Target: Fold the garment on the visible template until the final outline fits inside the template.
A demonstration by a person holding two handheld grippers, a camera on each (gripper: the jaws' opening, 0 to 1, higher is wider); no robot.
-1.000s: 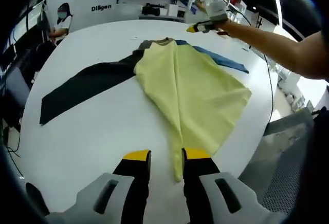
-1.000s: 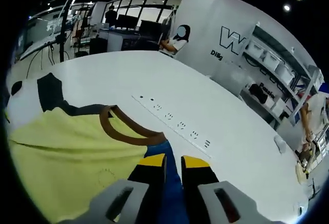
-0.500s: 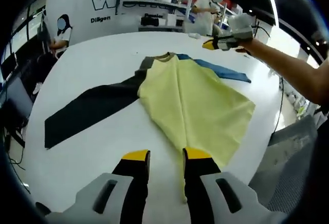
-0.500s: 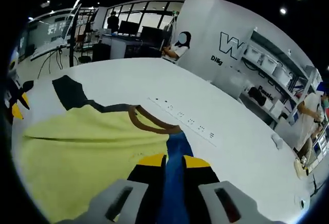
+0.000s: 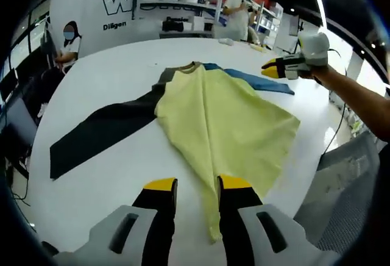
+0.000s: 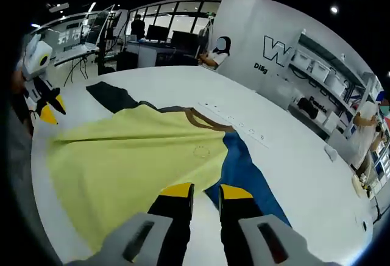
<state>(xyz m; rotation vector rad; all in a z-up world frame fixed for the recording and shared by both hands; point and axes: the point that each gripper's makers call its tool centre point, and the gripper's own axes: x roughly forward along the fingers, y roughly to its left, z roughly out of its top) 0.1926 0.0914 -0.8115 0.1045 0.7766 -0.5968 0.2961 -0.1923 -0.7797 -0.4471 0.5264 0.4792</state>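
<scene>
A: Left tool point(image 5: 197, 185) status?
B: Jaws pinched on a fold of yellow cloth, held low. My right tool point(image 6: 206, 190): jaws slightly apart, nothing between them, forearm point(image 5: 359, 98) stretched out level.

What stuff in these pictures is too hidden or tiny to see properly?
- Left gripper view: the template; the yellow shirt covers the table.
- Right gripper view: the shirt's printed mark, too small.
- Right gripper view: the blue sleeve's end, behind the right tool.

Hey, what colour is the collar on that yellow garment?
Brown collar on the yellow garment, clearest in the right gripper view.
</scene>
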